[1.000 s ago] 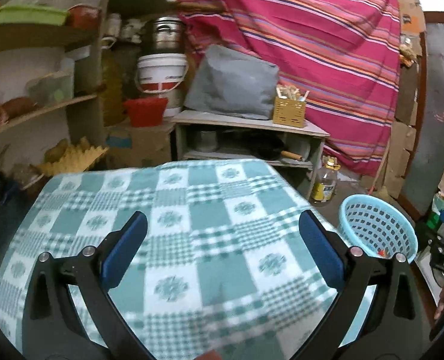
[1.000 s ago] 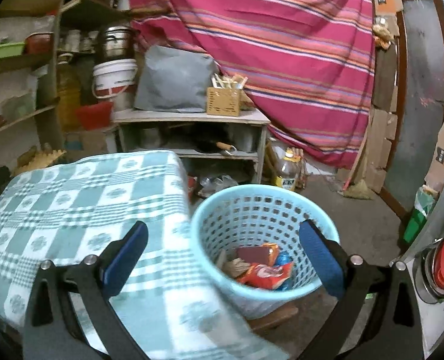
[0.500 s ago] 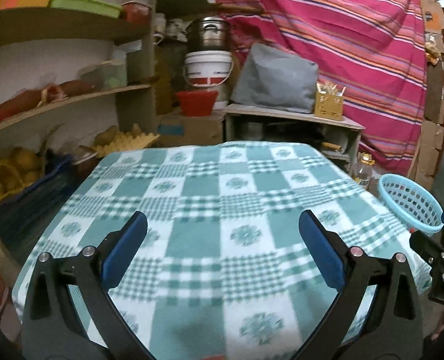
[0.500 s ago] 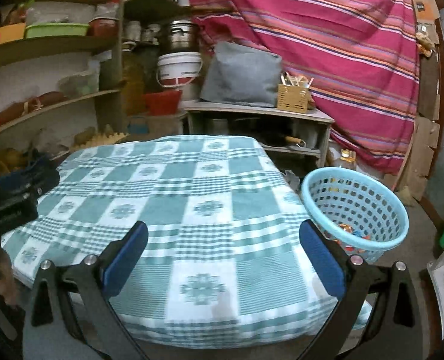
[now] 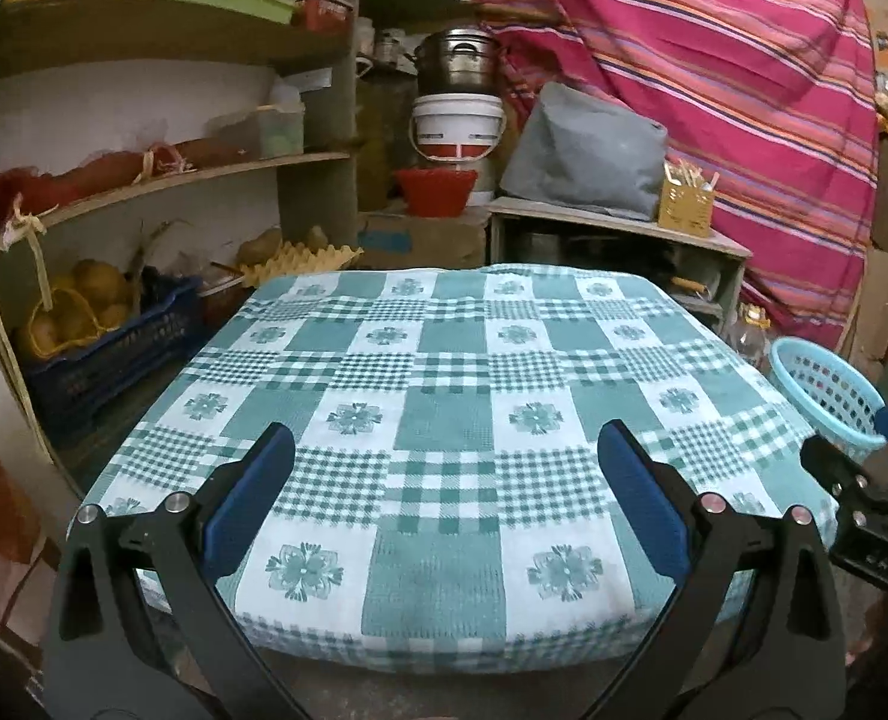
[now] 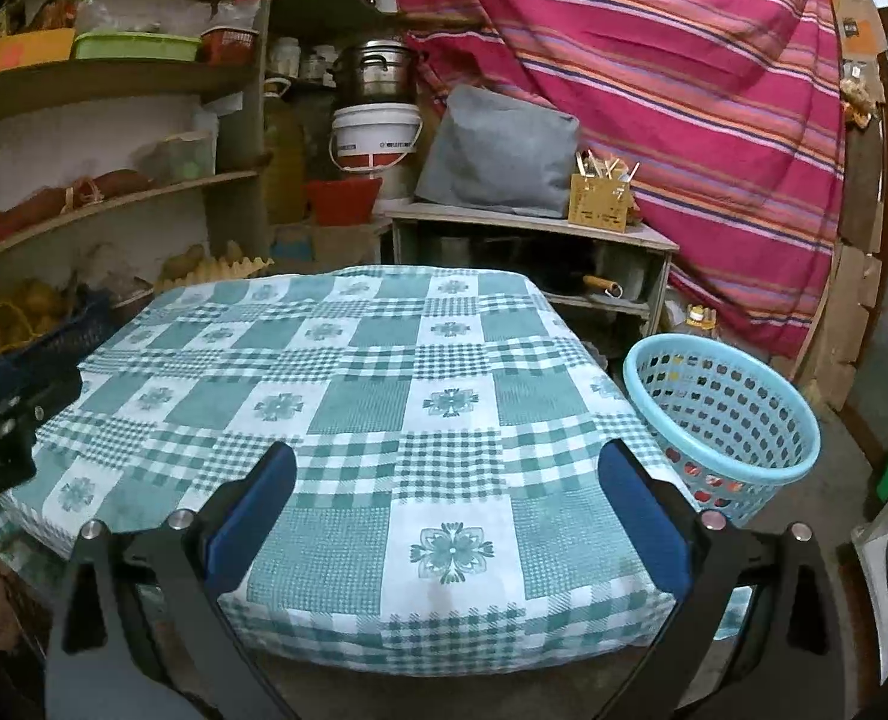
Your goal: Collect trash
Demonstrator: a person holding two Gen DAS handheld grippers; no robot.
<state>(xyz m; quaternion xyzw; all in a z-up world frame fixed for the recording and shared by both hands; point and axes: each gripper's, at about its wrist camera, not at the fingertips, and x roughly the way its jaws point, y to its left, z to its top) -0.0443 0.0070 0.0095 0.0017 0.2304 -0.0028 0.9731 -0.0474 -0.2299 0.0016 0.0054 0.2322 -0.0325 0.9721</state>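
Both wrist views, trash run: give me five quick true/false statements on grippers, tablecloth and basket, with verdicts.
1. The left gripper is shut on a wrapper. False: its jaws stand wide apart with nothing between them.
2. The right gripper is open and holds nothing. True.
3. The blue basket stands on the checked tablecloth. False: it stands lower, beside the table's right edge.
4. No trash shows on the checked tablecloth. True in both views.
5. The blue basket holds nothing. False: red and orange bits show through its holes near the bottom.
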